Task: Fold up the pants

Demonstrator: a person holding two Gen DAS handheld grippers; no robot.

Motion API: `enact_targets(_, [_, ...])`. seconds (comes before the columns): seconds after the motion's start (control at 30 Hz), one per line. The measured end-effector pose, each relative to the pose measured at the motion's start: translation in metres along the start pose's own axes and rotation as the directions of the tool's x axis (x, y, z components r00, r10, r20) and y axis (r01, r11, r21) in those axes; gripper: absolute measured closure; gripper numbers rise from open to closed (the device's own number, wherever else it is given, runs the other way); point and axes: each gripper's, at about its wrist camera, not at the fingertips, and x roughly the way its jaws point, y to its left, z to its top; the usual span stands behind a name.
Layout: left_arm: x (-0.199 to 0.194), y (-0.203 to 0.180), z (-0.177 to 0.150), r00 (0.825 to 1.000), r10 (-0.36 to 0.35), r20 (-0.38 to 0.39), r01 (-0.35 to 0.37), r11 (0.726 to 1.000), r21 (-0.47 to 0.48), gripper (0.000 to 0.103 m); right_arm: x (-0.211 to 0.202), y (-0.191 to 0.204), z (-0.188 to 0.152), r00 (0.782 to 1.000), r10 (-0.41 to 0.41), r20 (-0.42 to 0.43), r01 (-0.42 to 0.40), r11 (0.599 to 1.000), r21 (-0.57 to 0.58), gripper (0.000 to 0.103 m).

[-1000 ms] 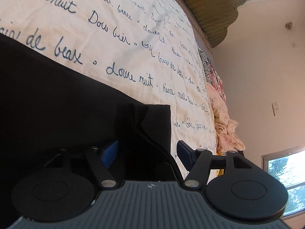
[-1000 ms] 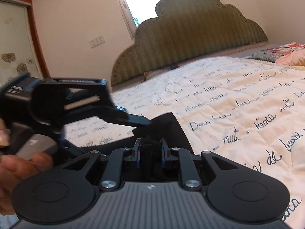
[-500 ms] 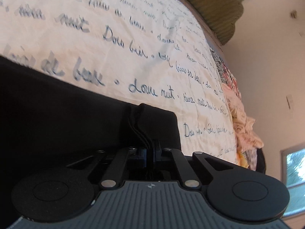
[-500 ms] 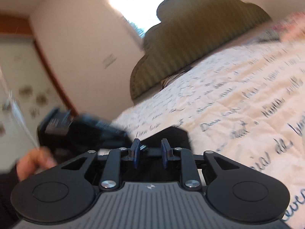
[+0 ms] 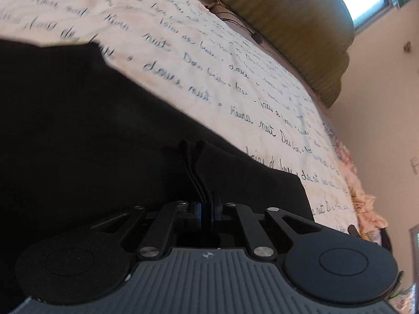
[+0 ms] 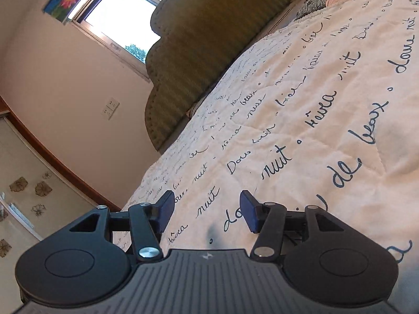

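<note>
Left wrist view puts your left gripper (image 5: 206, 210) right at the near edge of the black pants (image 5: 78, 136), its jaws pinching a bunched seam or hem of the cloth, with only a sliver of gap that is easing wider. That is your first risk: if the jaws loosen further while you carry the fold, the layered edge will likely slip out and the fold collapses. The pinch also looks narrow, so the rest of the edge may sag or drag crooked.

Your right gripper (image 6: 207, 210) hangs over the bare bedspread (image 6: 327, 104) with its jaws spread and opening, nothing between them. With one end of the cloth loose, a one-handed pull may skew the pants rather than fold them square.

The pants lie flat on the bed, filling the left and lower part of the left wrist view. Their long axis seems to run from the held end away toward the upper left, roughly along the lines of script; the far end is blurred, so you cannot tell waist from cuffs.
</note>
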Motion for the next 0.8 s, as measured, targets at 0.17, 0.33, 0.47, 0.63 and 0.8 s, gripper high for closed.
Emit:
enact_targets(0.17, [-0.004, 0.008, -0.025, 0.985, -0.082, 0.15, 0.068, 0.993, 0.097, 0.088, -0.004, 0.003, -0.002, 1.0, -0.001, 0.003, 0.001, 1.0, -0.008, 0.049])
enact_targets(0.33, [-0.011, 0.006, -0.028, 0.98, -0.095, 0.174, 0.077, 0.991, 0.106, 0.09, -0.002, 0.006, 0.0, 1.0, -0.001, -0.001, 0.001, 1.0, -0.011, 0.048])
enact_targets(0.47, [-0.027, 0.008, -0.03, 0.975, -0.096, 0.202, 0.082, 0.993, 0.08, 0.093, -0.003, 0.007, -0.001, 1.0, -0.005, 0.001, 0.005, 1.0, -0.017, 0.048])
enact_targets(0.63, [-0.062, 0.021, -0.032, 0.973, -0.047, 0.225, 0.044, 0.999, 0.02, 0.094, -0.002, 0.007, -0.001, 1.0, -0.005, 0.004, 0.005, 1.0, -0.018, 0.048])
enact_targets(0.8, [-0.064, 0.052, -0.036, 0.975, -0.046, 0.219, 0.058, 0.997, -0.047, 0.088, -0.001, 0.006, 0.0, 1.0, -0.001, -0.001, 0.001, 1.0, -0.012, 0.048])
